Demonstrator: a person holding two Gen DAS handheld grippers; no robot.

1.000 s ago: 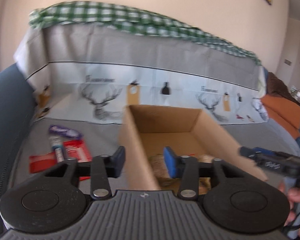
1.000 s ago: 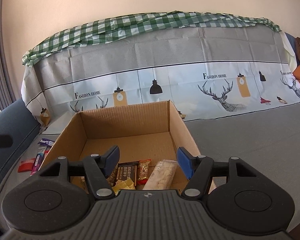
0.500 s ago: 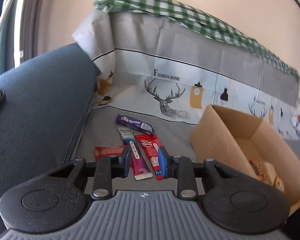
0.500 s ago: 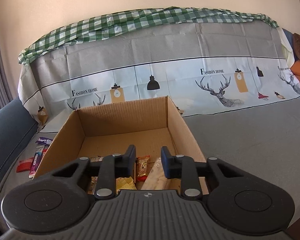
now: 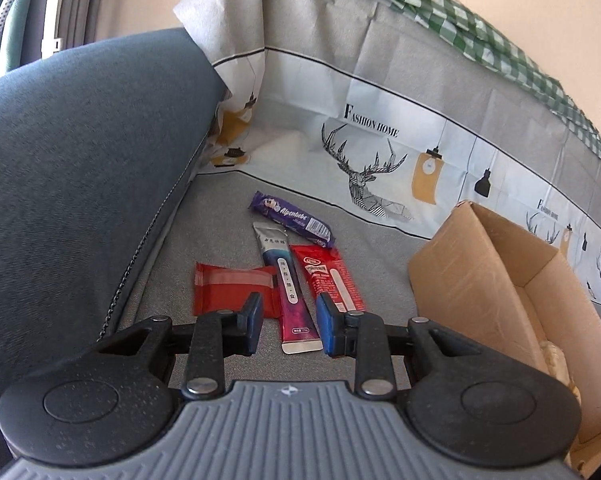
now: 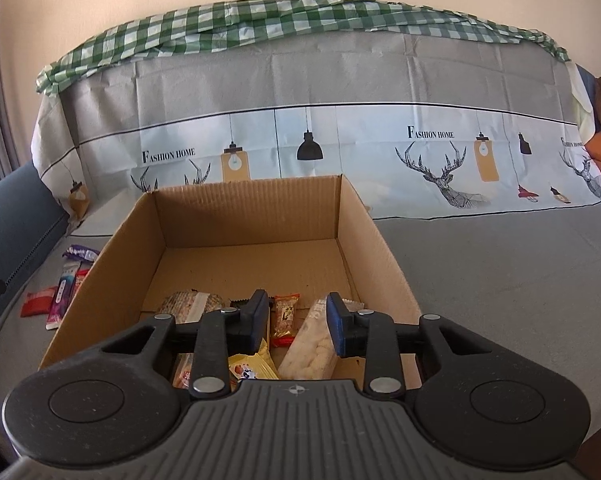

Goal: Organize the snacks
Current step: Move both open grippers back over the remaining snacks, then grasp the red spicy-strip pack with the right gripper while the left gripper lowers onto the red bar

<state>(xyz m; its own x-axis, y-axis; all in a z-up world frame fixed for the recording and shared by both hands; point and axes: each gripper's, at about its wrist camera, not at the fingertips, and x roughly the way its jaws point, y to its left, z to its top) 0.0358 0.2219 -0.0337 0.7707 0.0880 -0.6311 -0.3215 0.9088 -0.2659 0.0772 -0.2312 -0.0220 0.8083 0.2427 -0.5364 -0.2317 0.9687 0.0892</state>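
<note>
Several snacks already lay at the near end of the box (image 6: 256,216). Four packets (image 5: 288,280) remained on the sofa left of it. The left claw (image 5: 288,328) hung part-open and empty above them; the right claw (image 6: 298,326) hung likewise over the box.

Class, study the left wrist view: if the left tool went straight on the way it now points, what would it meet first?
Most likely the pink-and-blue sachet, which lies on the grey cover in line with the gap of the open left tool. The flat red packet and red sachet flank it; depth is uncertain.
</note>
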